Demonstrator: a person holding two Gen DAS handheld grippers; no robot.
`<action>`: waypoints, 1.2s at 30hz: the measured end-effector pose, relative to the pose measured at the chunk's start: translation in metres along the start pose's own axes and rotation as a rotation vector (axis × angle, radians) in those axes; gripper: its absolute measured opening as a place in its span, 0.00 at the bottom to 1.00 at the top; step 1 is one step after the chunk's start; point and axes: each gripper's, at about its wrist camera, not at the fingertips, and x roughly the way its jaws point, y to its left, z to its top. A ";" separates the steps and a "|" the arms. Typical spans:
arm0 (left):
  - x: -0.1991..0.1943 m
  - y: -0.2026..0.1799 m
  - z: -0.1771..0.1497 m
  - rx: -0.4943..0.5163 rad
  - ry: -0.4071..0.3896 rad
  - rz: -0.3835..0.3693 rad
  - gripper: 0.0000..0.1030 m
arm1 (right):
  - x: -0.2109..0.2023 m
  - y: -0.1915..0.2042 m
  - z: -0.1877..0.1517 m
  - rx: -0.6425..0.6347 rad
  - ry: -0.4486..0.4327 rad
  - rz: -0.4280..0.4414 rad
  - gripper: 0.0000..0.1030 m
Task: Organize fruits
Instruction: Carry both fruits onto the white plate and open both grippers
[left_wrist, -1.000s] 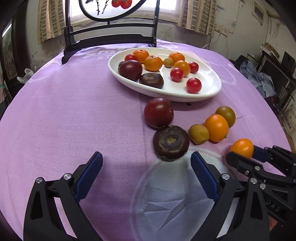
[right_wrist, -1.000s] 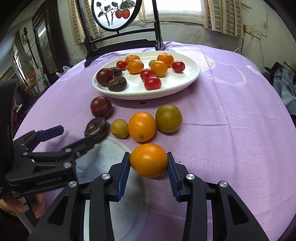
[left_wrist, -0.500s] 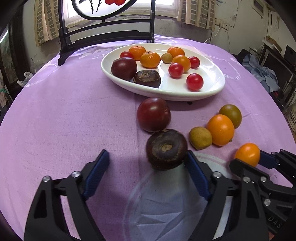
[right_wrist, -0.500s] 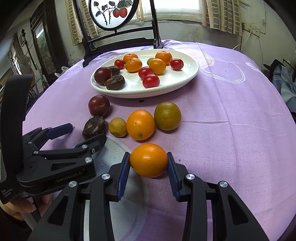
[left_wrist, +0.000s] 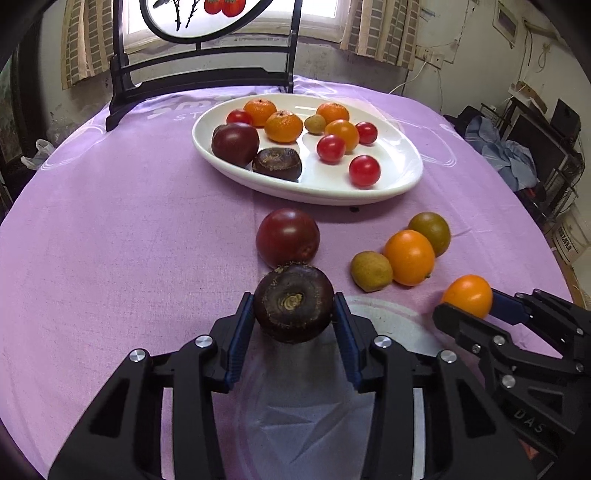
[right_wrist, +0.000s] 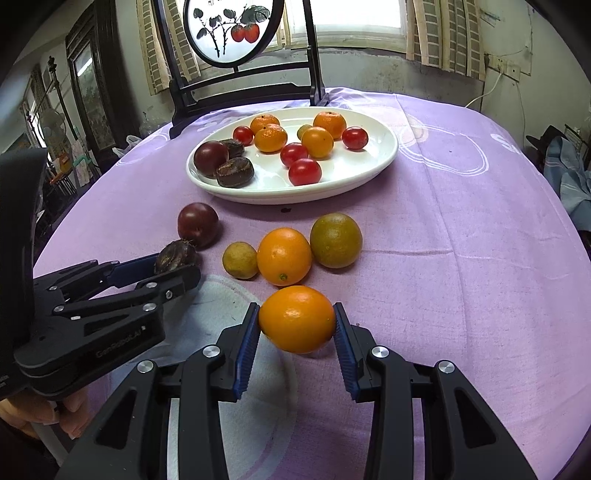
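Pickup step: the left gripper (left_wrist: 293, 314) has just been closing and now clasps the dark brown fruit (left_wrist: 293, 302) near the counter's front edge; the right gripper (right_wrist: 297, 323) grips an orange (right_wrist: 297, 319). Next, I judge, both lift toward the white plate (left_wrist: 399, 184).

Plate (right_wrist: 384, 155) sits far centre on the tablecloth (right_wrist: 461, 258), fruit inside. Screen stand (right_wrist: 243, 92) behind it. Near of plate: tomato (right_wrist: 197, 224) left, three fruits (right_wrist: 291, 251) in a row right. Water chestnut (left_wrist: 293, 302) just near the tomato.
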 end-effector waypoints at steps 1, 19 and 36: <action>-0.003 -0.001 0.000 0.007 -0.011 0.002 0.41 | -0.001 0.000 0.000 -0.001 -0.003 0.003 0.39; -0.046 -0.003 0.051 0.014 -0.120 0.035 0.41 | -0.042 0.005 0.043 -0.043 -0.209 0.011 0.39; 0.020 0.012 0.110 -0.009 -0.055 0.083 0.41 | 0.030 -0.002 0.100 -0.031 -0.162 -0.050 0.39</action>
